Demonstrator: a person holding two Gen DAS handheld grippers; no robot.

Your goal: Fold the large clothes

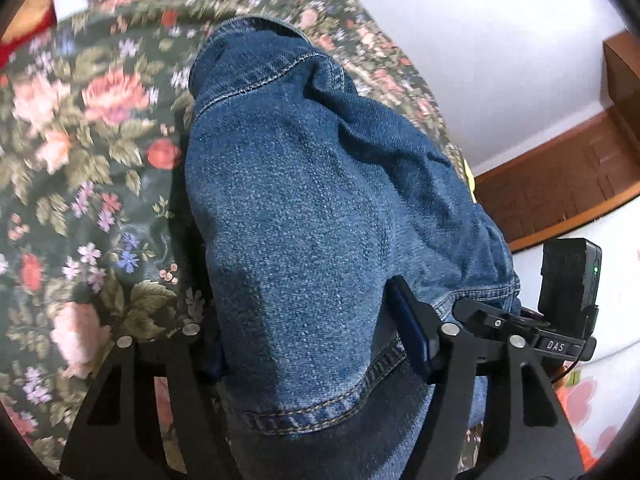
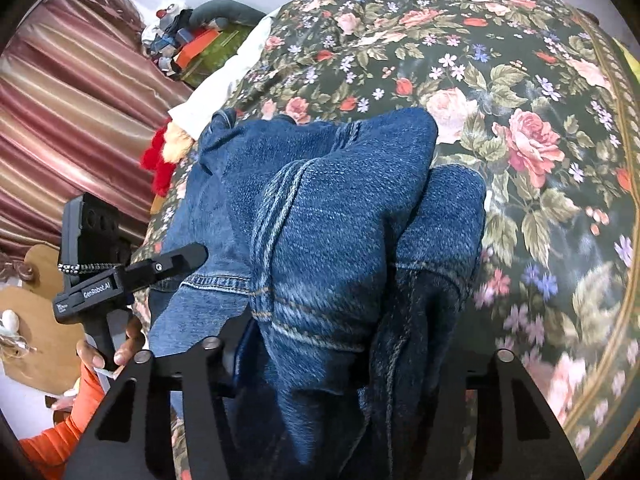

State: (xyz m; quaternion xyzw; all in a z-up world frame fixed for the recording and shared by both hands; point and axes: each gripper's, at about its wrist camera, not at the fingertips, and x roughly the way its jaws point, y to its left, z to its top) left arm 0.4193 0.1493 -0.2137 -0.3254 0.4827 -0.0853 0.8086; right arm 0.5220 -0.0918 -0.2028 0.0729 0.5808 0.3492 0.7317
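A pair of blue denim jeans [image 1: 304,208] is held up over a floral bedspread [image 1: 80,128]. My left gripper [image 1: 316,344] is shut on a bunched edge of the jeans, which drape over and hide its fingertips. In the right wrist view the jeans [image 2: 332,220] hang in folds with a seam running down the middle. My right gripper [image 2: 320,356] is shut on the denim near a seam. The left gripper [image 2: 176,260] also shows in the right wrist view, at the jeans' left edge. The right gripper's body [image 1: 560,320] shows at right in the left wrist view.
The floral bedspread [image 2: 520,120] covers the bed around the jeans. A striped pink curtain [image 2: 60,120] hangs at left, with toys and clutter [image 2: 188,36] beyond the bed. A red and white stuffed item [image 2: 164,152] lies by the jeans. Brown wooden trim [image 1: 560,184] runs along a white wall.
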